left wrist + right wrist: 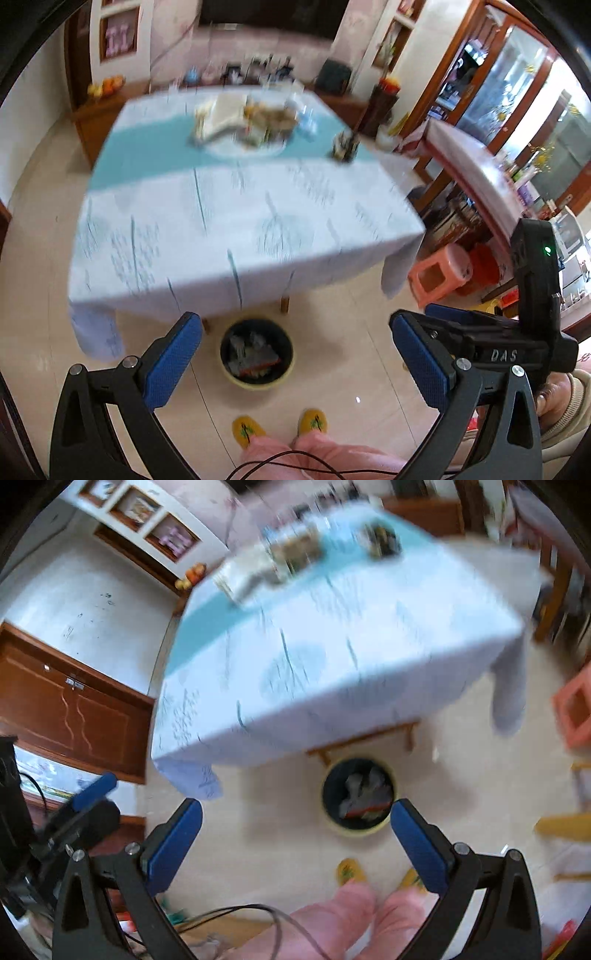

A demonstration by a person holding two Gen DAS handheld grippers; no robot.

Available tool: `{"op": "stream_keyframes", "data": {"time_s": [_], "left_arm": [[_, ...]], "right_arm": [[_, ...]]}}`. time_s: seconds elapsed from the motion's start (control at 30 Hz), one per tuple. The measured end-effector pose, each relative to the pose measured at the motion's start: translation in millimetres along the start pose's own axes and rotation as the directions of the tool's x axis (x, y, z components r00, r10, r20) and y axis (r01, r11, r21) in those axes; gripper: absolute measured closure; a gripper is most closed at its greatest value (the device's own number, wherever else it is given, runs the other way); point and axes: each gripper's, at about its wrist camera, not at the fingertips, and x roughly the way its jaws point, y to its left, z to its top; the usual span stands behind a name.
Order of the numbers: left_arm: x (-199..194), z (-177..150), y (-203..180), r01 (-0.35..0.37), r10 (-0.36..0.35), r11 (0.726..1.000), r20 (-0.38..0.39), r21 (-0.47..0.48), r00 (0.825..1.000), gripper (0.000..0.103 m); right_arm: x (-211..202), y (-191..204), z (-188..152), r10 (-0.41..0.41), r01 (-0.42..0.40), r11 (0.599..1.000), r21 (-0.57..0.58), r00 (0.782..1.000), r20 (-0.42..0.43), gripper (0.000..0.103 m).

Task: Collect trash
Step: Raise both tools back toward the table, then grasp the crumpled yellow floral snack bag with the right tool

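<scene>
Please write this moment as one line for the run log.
left gripper: open, empty | right gripper: open, empty | trash bin: on floor, holds trash

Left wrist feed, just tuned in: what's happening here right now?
A person in pink trousers and yellow slippers stands facing a table under a pale blue cloth, one set of tongs in each hand. The left tongs and right tongs are both open and empty. On the floor below the table edge sits a round bin already holding some trash. Blurred clutter lies at the table's far side. Both views are motion-blurred.
</scene>
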Motion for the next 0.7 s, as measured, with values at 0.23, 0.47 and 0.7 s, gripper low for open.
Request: {"op": "stream_keyframes", "data": {"time_s": [0.23, 0.47, 0.7], "left_arm": [[-59.2, 42.7, -8.1, 0.028, -0.044, 0.995, 0.170, 0.090, 0.985, 0.001], [-92.2, 67.0, -10.7, 0.059, -0.108, 0.983, 0.281, 0.175, 0.954, 0.001], [-94.1, 84.1, -15.0, 0.009, -0.084, 0.969, 0.291, 0.249, 0.953, 0.001]], "right_arm": [[-61.0, 44.7, 29.4, -0.068, 0.091, 0.990, -0.107, 0.978, 0.199, 0.001], [-97.5, 75.3, 40.6, -0.104, 0.164, 0.975, -0.149, 0.932, 0.347, 0.001], [-104.6, 81.2, 47.7, -0.141, 0.202, 0.971, -0.129, 0.915, 0.377, 0.001]]}}
